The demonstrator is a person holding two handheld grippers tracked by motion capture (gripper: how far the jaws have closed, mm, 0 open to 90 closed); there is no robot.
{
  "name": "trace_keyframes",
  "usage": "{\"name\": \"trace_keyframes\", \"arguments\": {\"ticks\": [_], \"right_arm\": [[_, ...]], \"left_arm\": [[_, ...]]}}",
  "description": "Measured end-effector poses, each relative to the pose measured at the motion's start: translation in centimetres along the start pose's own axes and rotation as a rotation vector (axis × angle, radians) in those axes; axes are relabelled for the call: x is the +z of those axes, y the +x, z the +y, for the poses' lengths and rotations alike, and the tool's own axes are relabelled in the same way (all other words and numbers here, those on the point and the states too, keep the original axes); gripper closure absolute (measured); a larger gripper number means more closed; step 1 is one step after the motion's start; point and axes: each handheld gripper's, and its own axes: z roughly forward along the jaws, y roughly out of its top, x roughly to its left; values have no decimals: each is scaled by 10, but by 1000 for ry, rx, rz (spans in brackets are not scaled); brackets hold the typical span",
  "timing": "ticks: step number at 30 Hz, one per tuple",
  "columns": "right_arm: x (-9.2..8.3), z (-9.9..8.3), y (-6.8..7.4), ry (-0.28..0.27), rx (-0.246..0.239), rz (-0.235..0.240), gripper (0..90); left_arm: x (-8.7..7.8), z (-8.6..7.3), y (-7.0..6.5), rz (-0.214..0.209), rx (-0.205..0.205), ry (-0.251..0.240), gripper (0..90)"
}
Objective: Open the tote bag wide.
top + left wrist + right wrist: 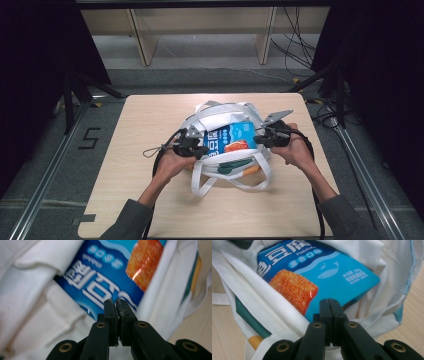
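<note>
Left tongs (pixel 196 148) sit at the left rim of the white tote bag (pixel 212 112), jaws closed; in the left gripper view the tips (pixel 115 305) press together right at the bag's cloth edge. Can't tell if they pinch fabric or nothing.

Blue snack pack (pixel 231 139), fish tofu print with an orange block, lies in the bag's open mouth in the middle of the tabletop (pixel 150 125), tilted and partly sticking out. The bag's handles (pixel 235 182) sprawl toward the person.

Right tongs (pixel 262 137) at the right rim, jaws closed too; tips (pixel 331 305) sit just under the pack's corner, against the bag lining.

Risks:
- If neither pair really has cloth, pulling the mouth open will slip off and the bag flops shut over the pack.
- Uneven pull from one side could tip the pack out onto the tabletop.
- The loose handles could snag a cable or a jaw.
</note>
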Motion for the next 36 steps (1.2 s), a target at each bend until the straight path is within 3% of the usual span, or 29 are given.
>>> {"name": "trace_keyframes", "arguments": {"ticks": [2, 5, 6, 7, 8, 9, 10, 12, 13, 14, 17, 18, 20, 22, 23, 24, 27, 29, 30, 32, 34, 36], "right_arm": [[5, 0, 4, 0, -4, -2, 900], [7, -2, 4, 10, -6, -7, 900], [8, -3, 4, 15, -3, -2, 900], [7, -4, 2, 25, -8, -1, 900], [6, -5, 1, 29, -2, 7, 900], [8, -7, 1, 19, 2, -2, 900], [8, -8, 1, 22, 10, -2, 900], [10, -10, 0, 22, -2, 17, 900], [10, -10, 0, 20, -9, 15, 900], [11, -10, -1, 15, -16, 13, 900], [9, -9, 0, 7, -21, 21, 900], [7, -9, 1, 5, -19, 21, 900], [5, -9, 2, 1, -22, 26, 900], [2, -10, 5, 13, -18, 26, 900], [2, -11, 3, 19, -40, 35, 900], [4, -12, 5, 17, -26, 33, 900], [6, -16, 7, 22, -16, 43, 900], [10, -20, 11, 40, 2, 39, 900], [14, -22, 13, 49, 23, 14, 900], [17, -26, 13, 59, 8, 36, 900], [17, -26, 12, 69, -11, 23, 900], [14, -24, 14, 44, 16, 10, 900]], "left_arm": [[9, 8, 9, 16, 2, 47, 866], [25, 6, 20, 100, 9, 138, 881], [27, 4, 21, 154, 58, 190, 889], [26, 1, 25, 175, 78, 211, 891], [24, -1, 31, 177, 57, 203, 891], [18, 0, 40, 176, 12, 214, 892], [16, -1, 44, 202, -11, 196, 893], [19, 0, 38, 228, 31, 218, 893], [19, 2, 36, 225, 72, 215, 891], [20, 2, 33, 214, 49, 198, 879], [13, 3, 24, 207, 62, 141, 844], [9, 3, 18, 187, 65, 112, 843], [1, 1, 1, 95, 40, 43, 835], [-1, -3, -17, 35, 97, 62, 844], [3, -11, -23, 13, 91, 97, 847], [6, -15, -23, -3, 94, 114, 854], [18, -30, -26, 51, 117, 145, 881], [21, -32, -25, 51, 111, 141, 891], [19, -31, -26, 48, 111, 140, 890], [18, -31, -29, 66, 120, 130, 889], [16, -31, -27, 54, 108, 121, 888], [12, -30, -24, 45, 55, 55, 877]]}}
